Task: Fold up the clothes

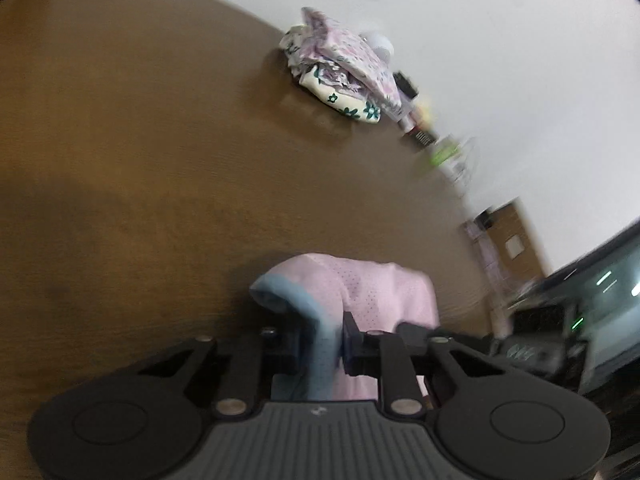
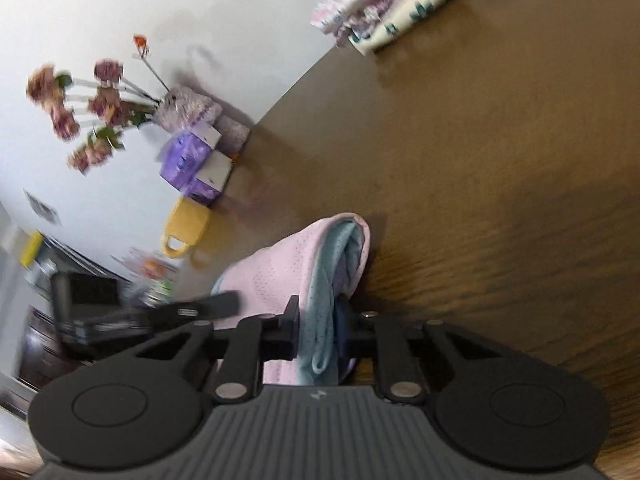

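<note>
A pink dotted garment (image 1: 376, 292) with light blue trim is pinched between both grippers above the brown wooden table (image 1: 140, 160). My left gripper (image 1: 324, 344) is shut on its blue-edged hem, the cloth bunching up ahead of the jaws. In the right wrist view the same pink garment (image 2: 288, 268) rises from my right gripper (image 2: 320, 332), which is shut on a fold of pink and blue fabric. The other gripper (image 2: 200, 310) shows at the left of that view, and likewise the right gripper's body (image 1: 520, 344) shows at the right of the left wrist view.
A pile of folded floral clothes (image 1: 340, 68) lies at the table's far edge by the white wall; the floral clothes pile (image 2: 384, 8) also tops the right view. Artificial flowers (image 2: 84, 108), purple boxes (image 2: 196, 164) and a yellow mug (image 2: 186, 228) stand along the wall. Small bottles (image 1: 424, 128) crowd the far corner.
</note>
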### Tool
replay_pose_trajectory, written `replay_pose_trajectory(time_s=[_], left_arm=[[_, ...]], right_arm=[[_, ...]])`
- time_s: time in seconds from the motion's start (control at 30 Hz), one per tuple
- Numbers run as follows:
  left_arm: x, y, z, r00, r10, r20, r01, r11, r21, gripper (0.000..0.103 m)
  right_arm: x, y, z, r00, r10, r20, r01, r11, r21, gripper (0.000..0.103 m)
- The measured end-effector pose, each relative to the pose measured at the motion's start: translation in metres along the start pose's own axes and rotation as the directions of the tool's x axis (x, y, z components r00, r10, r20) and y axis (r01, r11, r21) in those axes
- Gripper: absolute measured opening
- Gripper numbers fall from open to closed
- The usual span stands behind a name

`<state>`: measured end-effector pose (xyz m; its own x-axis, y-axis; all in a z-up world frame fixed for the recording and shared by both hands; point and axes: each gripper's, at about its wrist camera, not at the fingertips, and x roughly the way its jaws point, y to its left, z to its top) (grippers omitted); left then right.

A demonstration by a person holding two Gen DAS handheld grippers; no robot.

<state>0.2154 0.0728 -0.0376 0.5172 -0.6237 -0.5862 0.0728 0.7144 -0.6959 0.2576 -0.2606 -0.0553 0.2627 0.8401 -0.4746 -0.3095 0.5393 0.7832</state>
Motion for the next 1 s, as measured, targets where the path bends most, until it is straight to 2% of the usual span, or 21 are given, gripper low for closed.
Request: replay_pose_trajectory(time_s=[0.1, 0.2, 0.3, 0.5, 0.8, 1.0], left_arm=[[0.001, 0.009, -0.004, 0.999, -0.05, 0.023, 0.05, 0.999, -0.02, 0.016], [0.0, 0.009, -0.009, 0.997, -0.053, 0.052, 0.053, 0.999, 0.004, 0.015], [-0.002, 0.001, -0.011, 0.997, -0.028, 0.073, 0.024, 0.998, 0.06, 0.014], [-0.014, -0.007, -0.011, 0.994, -0.039, 0.102, 0.029, 0.995, 0.098, 0.014], [-0.033, -0.03, -0.008, 0.987, -0.063, 0.15, 0.041, 0.988, 0.147, 0.014], [-0.041, -0.054, -0.004, 0.98, -0.075, 0.182, 0.038, 0.979, 0.2, 0.014]], right_arm=[[0.001, 0.0, -0.002, 1.0, 0.002, 0.009, -0.002, 1.0, -0.014, 0.012], [0.002, -0.001, -0.004, 1.0, -0.002, 0.026, 0.002, 1.0, -0.003, 0.011], [0.003, -0.002, -0.004, 0.999, 0.002, 0.036, -0.003, 1.0, 0.014, 0.011], [-0.001, -0.004, -0.006, 0.998, 0.033, 0.061, -0.036, 0.998, 0.045, 0.012], [-0.015, 0.015, -0.002, 0.993, 0.052, 0.11, -0.05, 0.999, -0.019, 0.012], [-0.032, 0.034, 0.003, 0.988, 0.041, 0.148, -0.03, 0.996, -0.08, 0.012]])
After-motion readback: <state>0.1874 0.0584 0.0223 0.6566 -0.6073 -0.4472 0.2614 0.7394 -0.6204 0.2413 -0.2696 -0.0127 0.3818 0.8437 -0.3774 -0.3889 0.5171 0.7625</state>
